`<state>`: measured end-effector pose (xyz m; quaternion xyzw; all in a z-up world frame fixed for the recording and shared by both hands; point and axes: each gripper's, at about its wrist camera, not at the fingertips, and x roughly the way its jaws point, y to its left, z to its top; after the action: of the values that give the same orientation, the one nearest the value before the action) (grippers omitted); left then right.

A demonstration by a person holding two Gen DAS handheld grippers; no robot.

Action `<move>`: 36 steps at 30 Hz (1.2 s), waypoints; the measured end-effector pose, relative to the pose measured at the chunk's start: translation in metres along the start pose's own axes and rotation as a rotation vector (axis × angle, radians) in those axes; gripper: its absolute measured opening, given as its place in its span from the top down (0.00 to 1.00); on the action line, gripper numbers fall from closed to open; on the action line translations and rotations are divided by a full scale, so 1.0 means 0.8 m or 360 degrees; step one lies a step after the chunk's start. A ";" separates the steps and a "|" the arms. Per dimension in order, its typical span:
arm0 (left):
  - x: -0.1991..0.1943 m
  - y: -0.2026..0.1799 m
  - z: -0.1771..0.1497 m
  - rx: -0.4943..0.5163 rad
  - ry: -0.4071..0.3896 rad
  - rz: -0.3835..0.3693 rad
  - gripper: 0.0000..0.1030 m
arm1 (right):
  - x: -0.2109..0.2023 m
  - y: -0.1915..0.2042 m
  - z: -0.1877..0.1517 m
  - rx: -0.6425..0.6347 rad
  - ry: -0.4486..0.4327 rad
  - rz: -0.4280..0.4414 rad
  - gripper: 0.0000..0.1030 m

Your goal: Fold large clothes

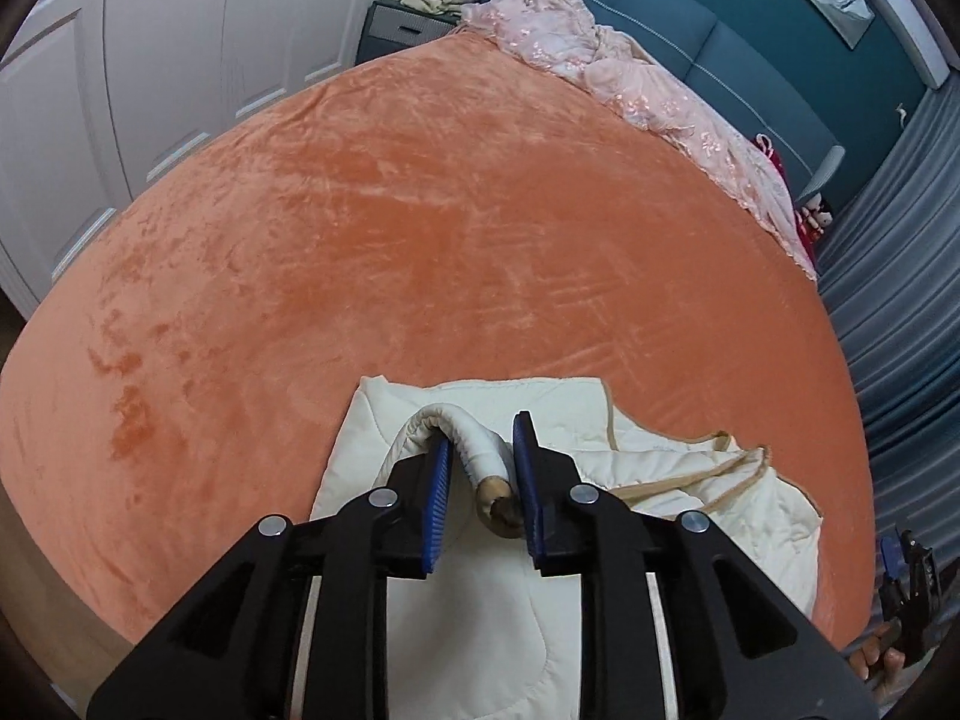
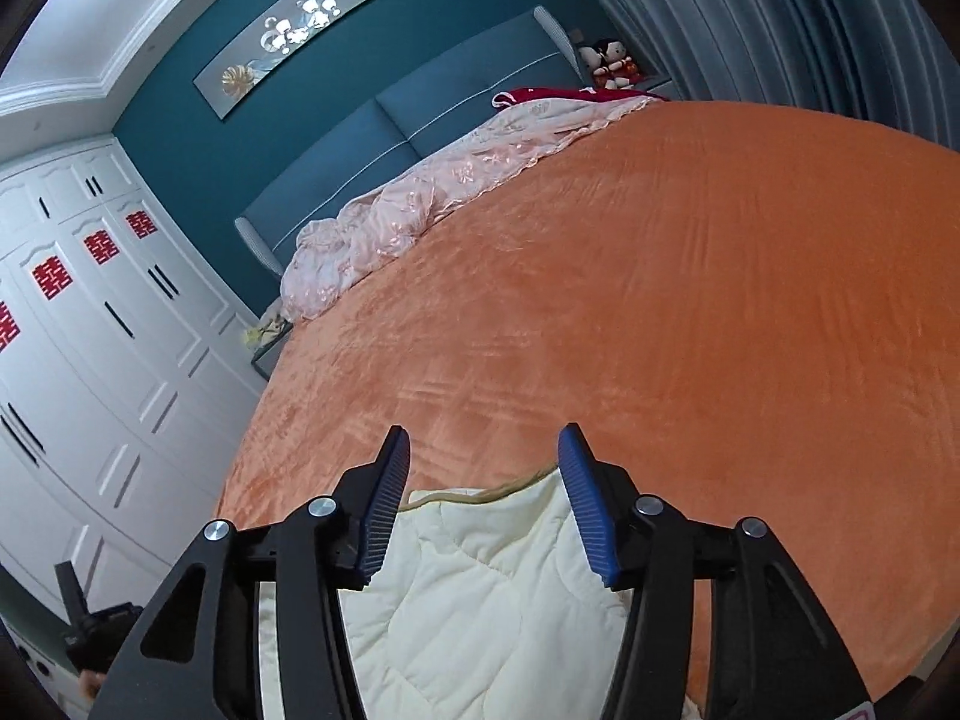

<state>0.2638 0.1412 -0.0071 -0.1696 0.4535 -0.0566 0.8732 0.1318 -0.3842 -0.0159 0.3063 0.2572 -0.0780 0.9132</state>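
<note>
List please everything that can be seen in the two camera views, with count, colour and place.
garment: one, cream quilted with tan trim, on the near edge of the bed, rolled sleeve between the left tongs
bed cover: one, orange plush, over the whole bed
bedspread: one, pale pink, bunched along the headboard
headboard: one, blue, at the teal wall
wardrobe: one, white with red emblems, beside the bed
curtains: grey, on the far side
dolls: red and white, on the nightstand
wall picture: one, silver
left tongs: black, blue pads, open around the sleeve
right tongs: open, over the garment's edge
</note>
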 end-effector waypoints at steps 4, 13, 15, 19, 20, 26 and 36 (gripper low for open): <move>-0.015 -0.010 0.001 0.0093 -0.0053 -0.0031 0.78 | 0.014 -0.007 -0.017 -0.0136 0.0120 -0.0085 0.48; -0.022 -0.046 0.011 0.0458 -0.0314 0.0321 0.23 | 0.098 -0.023 -0.047 -0.0098 0.0477 -0.0174 0.54; -0.026 -0.041 0.023 0.0401 -0.0289 0.0258 0.23 | 0.107 -0.019 -0.053 -0.0161 0.0505 -0.0196 0.78; -0.009 -0.048 0.026 0.0442 -0.0184 0.0256 0.35 | 0.095 -0.013 -0.043 -0.0143 0.0397 -0.0151 0.89; -0.001 -0.050 0.022 0.0455 -0.0150 0.0245 0.39 | 0.088 -0.013 -0.039 -0.0103 0.0350 -0.0122 0.89; 0.072 -0.072 -0.030 0.0483 0.0114 0.0130 0.45 | 0.119 -0.010 -0.052 -0.0216 0.0490 -0.0287 0.89; 0.144 -0.080 -0.054 0.0470 0.0236 0.0212 0.45 | 0.071 0.075 -0.042 -0.0432 0.0200 -0.0252 0.78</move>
<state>0.2995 0.0419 -0.0972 -0.0045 0.5136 -0.0771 0.8546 0.1843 -0.3151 -0.0373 0.1631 0.3454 -0.0947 0.9193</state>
